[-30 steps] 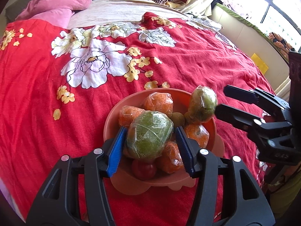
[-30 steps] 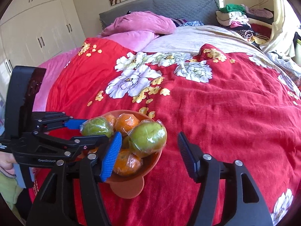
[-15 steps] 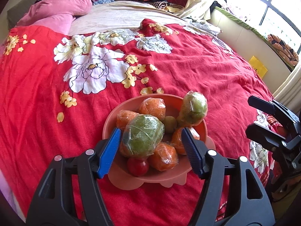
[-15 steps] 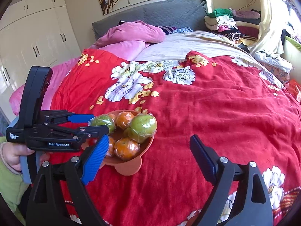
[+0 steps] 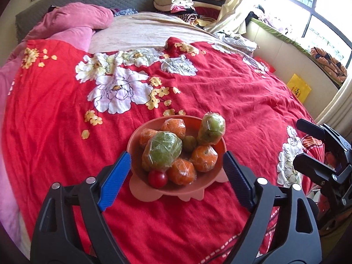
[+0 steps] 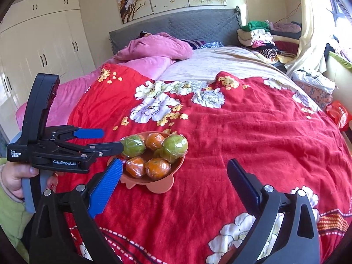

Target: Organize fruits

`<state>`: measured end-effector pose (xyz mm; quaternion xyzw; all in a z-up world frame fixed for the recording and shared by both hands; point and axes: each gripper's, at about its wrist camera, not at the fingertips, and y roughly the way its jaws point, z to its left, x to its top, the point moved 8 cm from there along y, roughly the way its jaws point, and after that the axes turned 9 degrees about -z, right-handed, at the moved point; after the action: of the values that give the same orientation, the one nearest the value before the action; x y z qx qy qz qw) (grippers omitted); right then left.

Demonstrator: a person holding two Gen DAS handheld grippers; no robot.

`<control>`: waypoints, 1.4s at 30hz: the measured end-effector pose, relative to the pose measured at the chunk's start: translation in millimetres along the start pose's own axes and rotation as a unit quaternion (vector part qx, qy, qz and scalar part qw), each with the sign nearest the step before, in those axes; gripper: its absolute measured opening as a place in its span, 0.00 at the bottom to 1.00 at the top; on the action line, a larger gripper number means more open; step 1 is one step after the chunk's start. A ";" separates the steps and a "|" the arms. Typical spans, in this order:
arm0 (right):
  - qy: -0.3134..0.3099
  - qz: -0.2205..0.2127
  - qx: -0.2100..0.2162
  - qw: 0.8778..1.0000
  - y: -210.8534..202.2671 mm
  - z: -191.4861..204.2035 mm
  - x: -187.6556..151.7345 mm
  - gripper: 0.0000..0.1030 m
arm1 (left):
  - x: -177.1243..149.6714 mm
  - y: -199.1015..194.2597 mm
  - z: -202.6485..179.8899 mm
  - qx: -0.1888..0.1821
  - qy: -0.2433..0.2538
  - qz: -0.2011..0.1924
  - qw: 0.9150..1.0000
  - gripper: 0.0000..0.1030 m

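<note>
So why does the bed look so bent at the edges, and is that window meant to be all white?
Left wrist view: the fisheye lens bows the bed and blacks out the corners; the window is blown out by daylight; the fruit wrap shows glare. Right wrist view: same bowing, with the wardrobe leaning, softer light and sharp fruit.

Sunlit window (image 5: 316, 11) beside a red floral bed (image 5: 220, 92); white wardrobes (image 6: 44, 44) opposite.

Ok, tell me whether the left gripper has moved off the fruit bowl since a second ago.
Yes. The left gripper has backed away toward the camera; its opening jaws now flank the bowl instead of the wrapped green fruit.
</note>
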<state>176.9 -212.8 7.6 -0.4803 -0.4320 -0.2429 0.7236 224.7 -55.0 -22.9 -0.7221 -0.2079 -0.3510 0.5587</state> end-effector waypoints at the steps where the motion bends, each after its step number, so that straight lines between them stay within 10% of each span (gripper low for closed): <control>1: -0.002 -0.004 -0.001 1.000 -4.8 2.1 1.1 0.94 | -0.5 -3.2 0.2 0.002 0.000 -0.002 1.000 0.81; 20: -0.028 -0.024 0.003 0.999 -64.8 45.2 -25.5 0.95 | -48.8 -83.8 -11.8 0.043 -0.030 -0.049 0.997 0.90; 42: -0.030 0.010 -0.022 0.999 -85.6 47.4 -95.4 0.95 | -136.9 -90.3 -28.0 0.070 -0.047 -0.024 0.996 0.90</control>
<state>44.1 -212.0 -24.9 -0.5079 -0.4431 -0.2303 0.7019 63.1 -43.0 -60.8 -0.6917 -0.2755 -0.3144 0.5889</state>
